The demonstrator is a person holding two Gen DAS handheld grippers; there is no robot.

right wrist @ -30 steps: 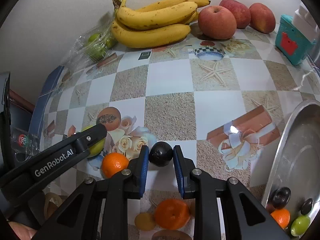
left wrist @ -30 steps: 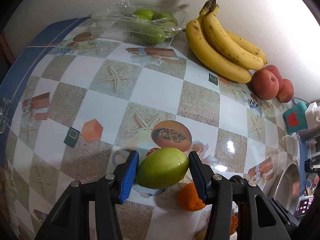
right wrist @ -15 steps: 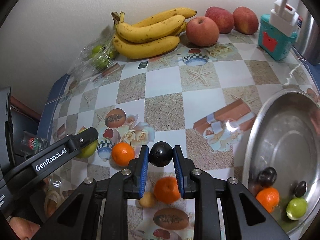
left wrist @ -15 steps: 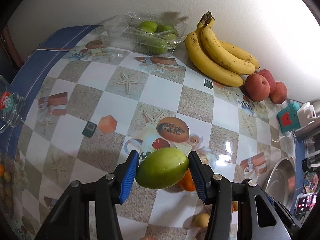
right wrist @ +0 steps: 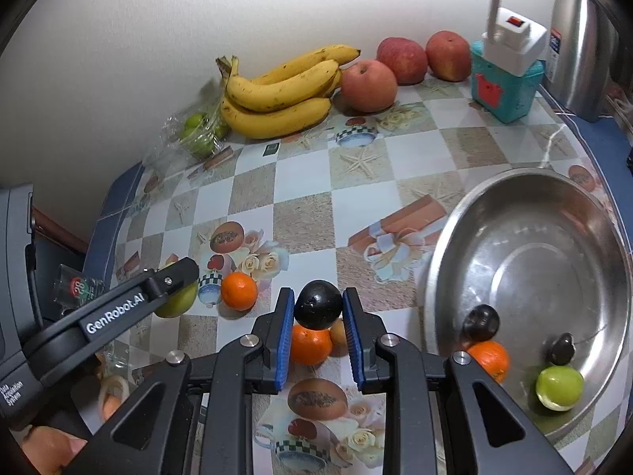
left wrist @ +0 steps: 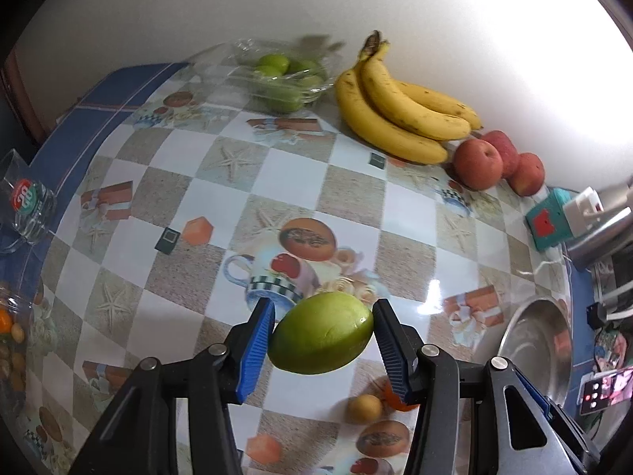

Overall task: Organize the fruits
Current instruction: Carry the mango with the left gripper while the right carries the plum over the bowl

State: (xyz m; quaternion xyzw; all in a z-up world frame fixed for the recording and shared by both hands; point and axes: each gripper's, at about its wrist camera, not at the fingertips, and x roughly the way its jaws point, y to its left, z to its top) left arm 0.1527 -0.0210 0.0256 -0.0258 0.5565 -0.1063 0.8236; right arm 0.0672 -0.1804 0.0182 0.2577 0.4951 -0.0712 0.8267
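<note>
Between the left gripper's blue pads sits a green fruit, clamped and apparently lifted off the tablecloth. Right gripper pinches a dark plum above an orange, beside the steel bowl.

Left tongs and right tongs both clamped, raised

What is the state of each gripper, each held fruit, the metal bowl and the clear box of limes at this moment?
left gripper: shut on the green fruit, lifted off the table.
right gripper: shut on the dark fruit, lifted.
metal bowl: upright, holds a few small fruits.
clear box: holds limes; lid state unclear.
bananas: lying by the wall.
</note>
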